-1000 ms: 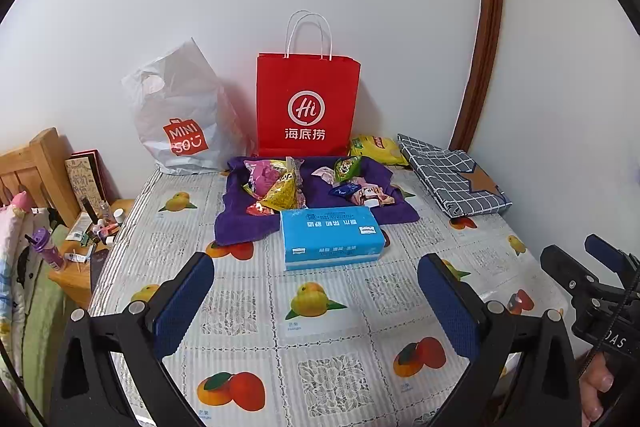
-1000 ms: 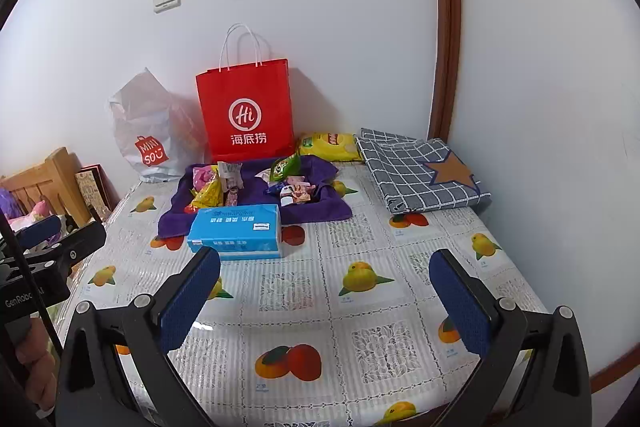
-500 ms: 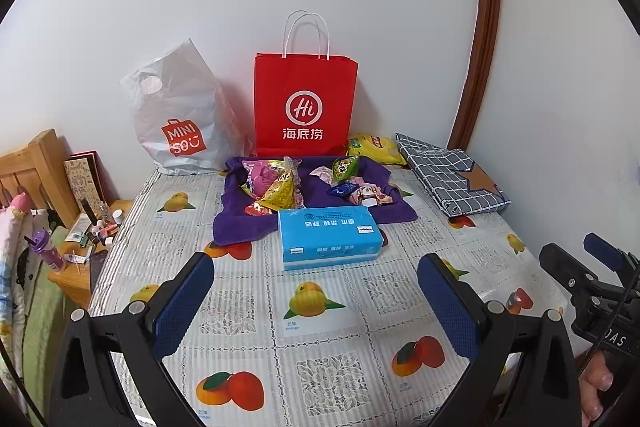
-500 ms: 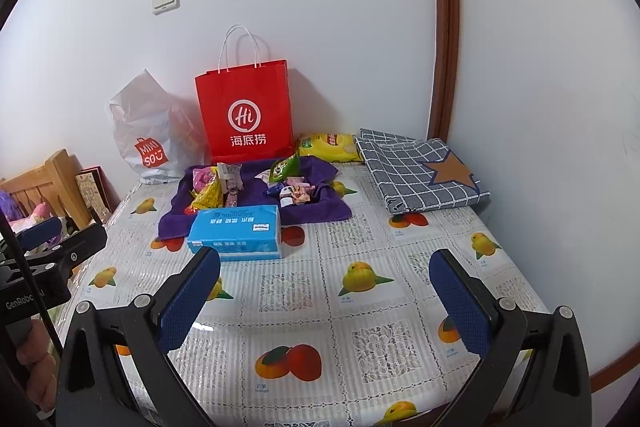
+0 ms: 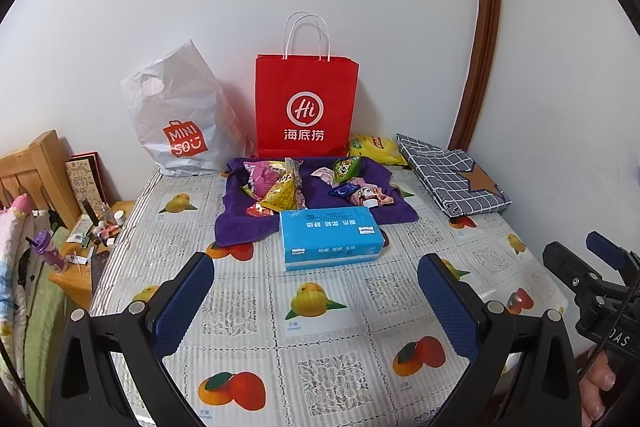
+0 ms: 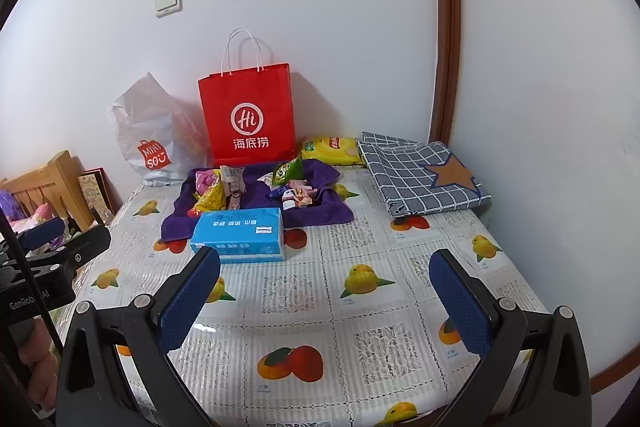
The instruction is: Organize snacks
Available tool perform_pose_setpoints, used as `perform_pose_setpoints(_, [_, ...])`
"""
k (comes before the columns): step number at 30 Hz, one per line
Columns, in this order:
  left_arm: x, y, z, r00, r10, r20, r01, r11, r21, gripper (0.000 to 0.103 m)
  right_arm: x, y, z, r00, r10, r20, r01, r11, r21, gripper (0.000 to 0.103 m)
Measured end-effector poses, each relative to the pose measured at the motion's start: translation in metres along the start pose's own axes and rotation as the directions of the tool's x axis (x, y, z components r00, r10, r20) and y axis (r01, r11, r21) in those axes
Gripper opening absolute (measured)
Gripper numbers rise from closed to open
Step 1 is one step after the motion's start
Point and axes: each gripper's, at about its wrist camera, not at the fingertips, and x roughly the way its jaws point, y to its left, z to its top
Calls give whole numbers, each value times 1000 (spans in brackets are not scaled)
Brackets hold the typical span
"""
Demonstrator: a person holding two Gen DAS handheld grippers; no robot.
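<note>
Left wrist view: snack packets [image 5: 288, 183] heaped loosely on a purple cloth [image 5: 240, 227] at the bench [image 5: 320, 367] back, red bag [image 5: 306, 107] behind; its contents hidden, perhaps holding more. Left claw [image 5: 316, 291] and right claw [image 6: 324, 291] spread, empty, well short.

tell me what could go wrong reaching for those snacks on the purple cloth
1. The blue tissue pack lies in front of the snacks, so either open tool, left or right, may bump it on the way in.
2. The wrappers are piled loosely on the purple cloth; one pinch could catch the cloth or two packets.
3. The red paper bag stands upright just behind and might tip if nudged.
</note>
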Motion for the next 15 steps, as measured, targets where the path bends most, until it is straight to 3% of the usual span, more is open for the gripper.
perform_pose_setpoints(15, [0, 0, 1, 1000, 1, 1, -1, 1000, 0, 103, -2, 0, 0, 1000, -2, 7, 2, 1000, 1, 103])
